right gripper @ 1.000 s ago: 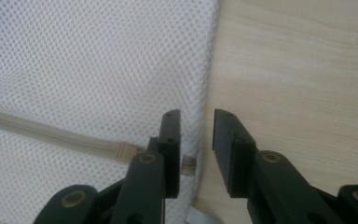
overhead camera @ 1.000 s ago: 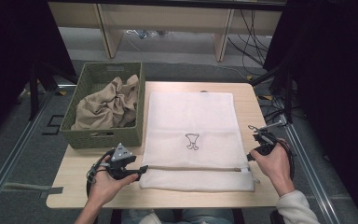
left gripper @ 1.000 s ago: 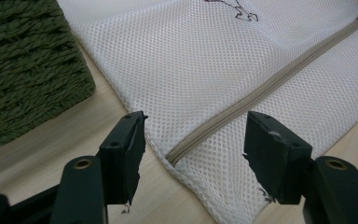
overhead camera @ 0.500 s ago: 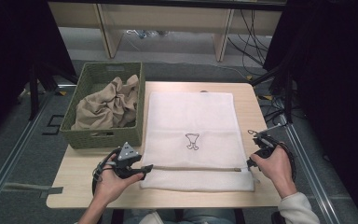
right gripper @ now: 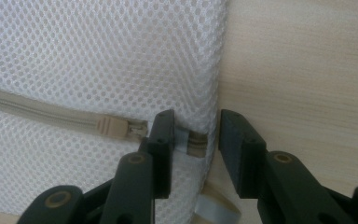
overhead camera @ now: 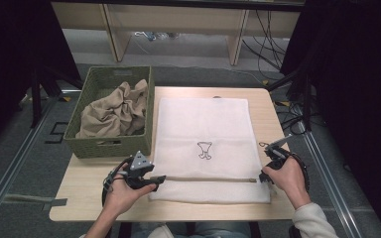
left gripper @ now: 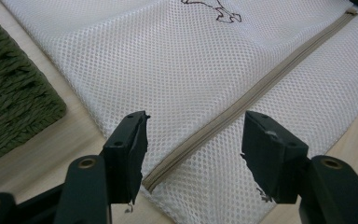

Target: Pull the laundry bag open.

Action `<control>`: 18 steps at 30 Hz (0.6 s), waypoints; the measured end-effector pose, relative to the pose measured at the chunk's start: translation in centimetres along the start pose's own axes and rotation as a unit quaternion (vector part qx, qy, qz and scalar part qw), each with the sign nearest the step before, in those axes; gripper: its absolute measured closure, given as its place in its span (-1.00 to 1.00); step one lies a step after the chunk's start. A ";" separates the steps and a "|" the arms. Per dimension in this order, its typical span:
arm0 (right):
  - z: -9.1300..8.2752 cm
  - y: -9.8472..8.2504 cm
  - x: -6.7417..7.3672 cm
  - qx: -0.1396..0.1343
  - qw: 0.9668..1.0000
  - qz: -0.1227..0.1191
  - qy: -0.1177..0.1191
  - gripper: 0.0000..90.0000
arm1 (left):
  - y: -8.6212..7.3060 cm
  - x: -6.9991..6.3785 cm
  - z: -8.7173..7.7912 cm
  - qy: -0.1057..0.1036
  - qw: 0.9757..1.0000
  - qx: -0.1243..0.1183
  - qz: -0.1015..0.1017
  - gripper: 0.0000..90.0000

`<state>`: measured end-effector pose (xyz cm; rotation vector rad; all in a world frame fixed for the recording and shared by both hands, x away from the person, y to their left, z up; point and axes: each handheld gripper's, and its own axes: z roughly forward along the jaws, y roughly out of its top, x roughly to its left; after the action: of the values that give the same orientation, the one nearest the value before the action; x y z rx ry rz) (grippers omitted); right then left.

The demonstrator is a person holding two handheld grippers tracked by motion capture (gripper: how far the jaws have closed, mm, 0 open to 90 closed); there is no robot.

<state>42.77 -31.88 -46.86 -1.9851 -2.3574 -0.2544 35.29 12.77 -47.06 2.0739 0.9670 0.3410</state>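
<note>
I am holding the left gripper point(overhead camera: 155, 181) spread over the near-left end of the zipper point(left gripper: 242, 105) on the white mesh bag point(overhead camera: 206, 129) lying mid-table; the right gripper point(right gripper: 196, 140), its jaws just opening, is straddling the zipper's right end.

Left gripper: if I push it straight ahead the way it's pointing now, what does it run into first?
Probably the white mesh laundry bag itself. The left gripper stands open over the bag's near corner, its jaws astride the end of the beige zipper. Going on, it would slide along that zipper line; how high it sits above the mesh is unclear.
</note>
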 end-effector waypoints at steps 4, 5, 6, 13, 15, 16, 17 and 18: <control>0.4 0.1 0.2 -0.015 1.000 -0.003 -0.009 0.54 | 0.0 -0.1 0.0 0.001 1.000 -0.001 -0.001 -0.11; 0.4 0.1 0.2 -0.015 1.000 -0.003 -0.009 0.54 | 0.0 -0.1 0.0 0.001 1.000 -0.001 -0.001 -0.11; 0.2 0.2 0.5 0.005 1.000 0.015 -0.001 0.56 | 0.1 -0.2 0.0 0.003 1.000 -0.001 0.001 -0.11; 0.1 0.7 0.7 0.028 0.999 0.033 0.008 0.79 | 0.3 -0.2 0.3 -0.003 1.000 -0.001 0.010 -0.11; 0.5 0.5 0.5 -0.001 1.000 0.003 0.004 0.83 | 0.4 -0.3 0.4 -0.003 1.000 0.002 0.016 -0.11; 0.5 0.6 0.4 0.002 1.000 -0.007 -0.002 0.84 | 0.4 -0.4 0.5 -0.002 1.000 0.004 0.017 -0.10; 0.3 0.6 0.6 0.012 1.000 -0.007 -0.002 0.86 | 0.5 -0.5 0.6 -0.006 1.000 0.003 0.018 -0.08; 0.3 0.6 0.8 0.013 1.000 0.009 0.001 0.86 | 0.6 -0.5 0.9 -0.009 1.000 -0.001 0.019 -0.07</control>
<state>43.26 -30.94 -46.93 -1.9928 -2.3276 -0.2226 35.70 11.65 -47.09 2.0923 0.9185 0.3429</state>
